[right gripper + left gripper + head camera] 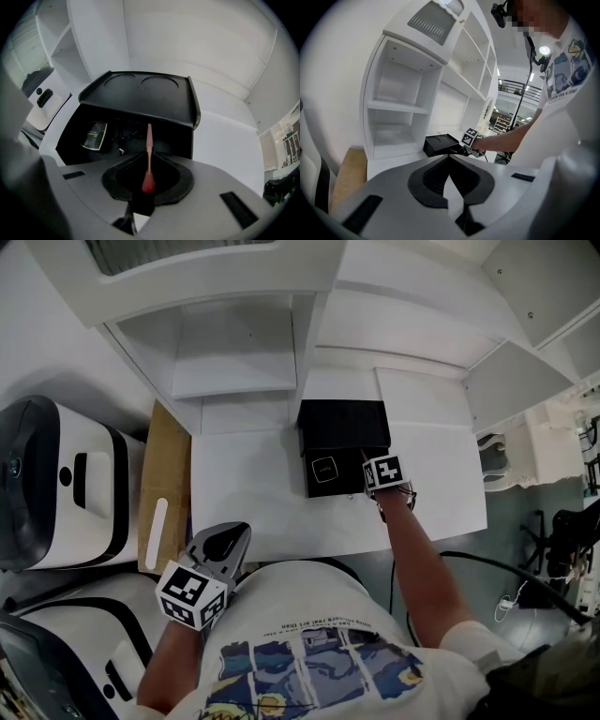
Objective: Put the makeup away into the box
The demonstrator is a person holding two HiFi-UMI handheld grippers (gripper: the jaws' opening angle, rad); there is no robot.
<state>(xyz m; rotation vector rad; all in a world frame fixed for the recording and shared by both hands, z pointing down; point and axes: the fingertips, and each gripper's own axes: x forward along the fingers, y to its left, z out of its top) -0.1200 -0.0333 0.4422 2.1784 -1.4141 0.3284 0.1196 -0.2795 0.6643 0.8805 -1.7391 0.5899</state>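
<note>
Viewing from overhead obscures the clamped pink wand.

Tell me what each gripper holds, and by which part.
Right gripper pinches a slim pink makeup stick by its thicker red end; Left gripper holds nothing.

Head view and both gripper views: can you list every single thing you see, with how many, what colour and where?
box: one, black, on the table, lid open
small case: one, dark with a pale label, inside the box
makeup stick: one, pink with a red end, pointing into the box
table: one, white, in front of the person
shelf unit: one, white, behind the table
wooden board: one, light brown, left of the table
machine: one, white and black, far left
left hand-held gripper: one, grey, shut and empty, near the person's body
right hand-held gripper: one, grey, shut on the makeup stick
</note>
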